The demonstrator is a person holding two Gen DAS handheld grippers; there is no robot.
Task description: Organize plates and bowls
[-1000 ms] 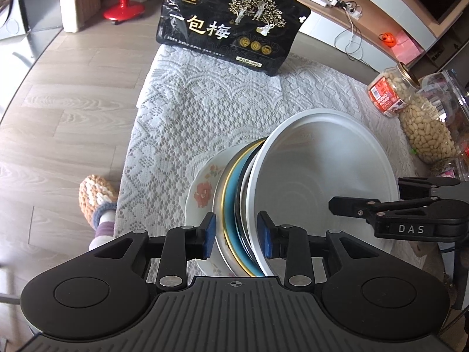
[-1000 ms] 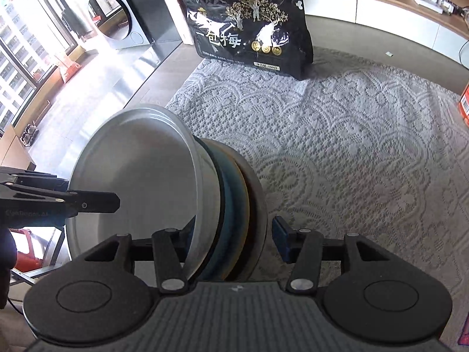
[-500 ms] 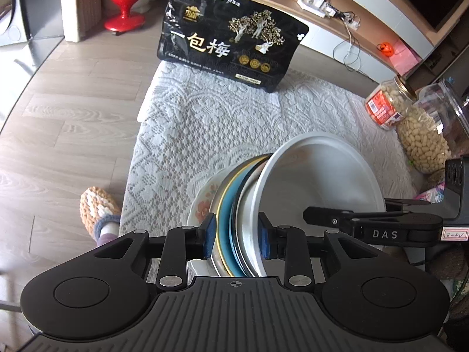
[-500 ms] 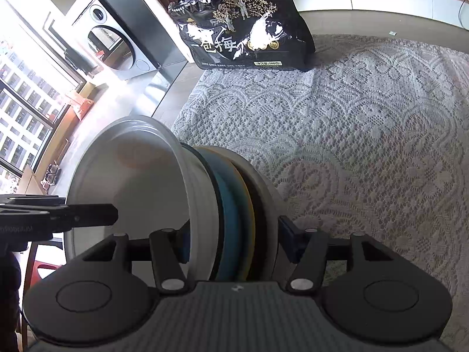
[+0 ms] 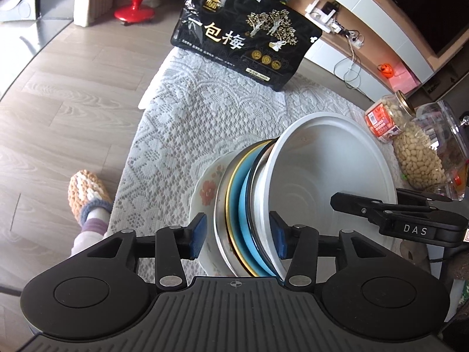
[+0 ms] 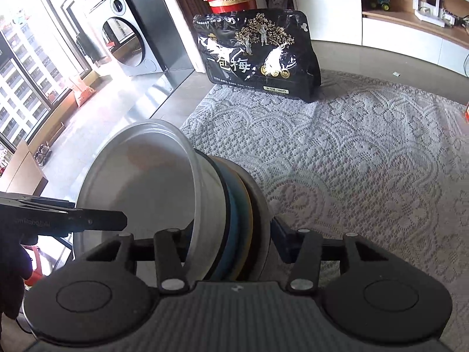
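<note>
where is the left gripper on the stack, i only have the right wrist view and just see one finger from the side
Observer: The left gripper straddles the near edge of the stack, one finger outside the plates and the other inside the white bowl.
Operator: is it clamped
Observer: No. Its jaws have just been opening, and the outer pad stands clear of the steel dish, with the stack between the fingers.
Operator: anything behind that steel dish
Observer: Yes, a floral plate leans behind it as the rearmost piece.
</note>
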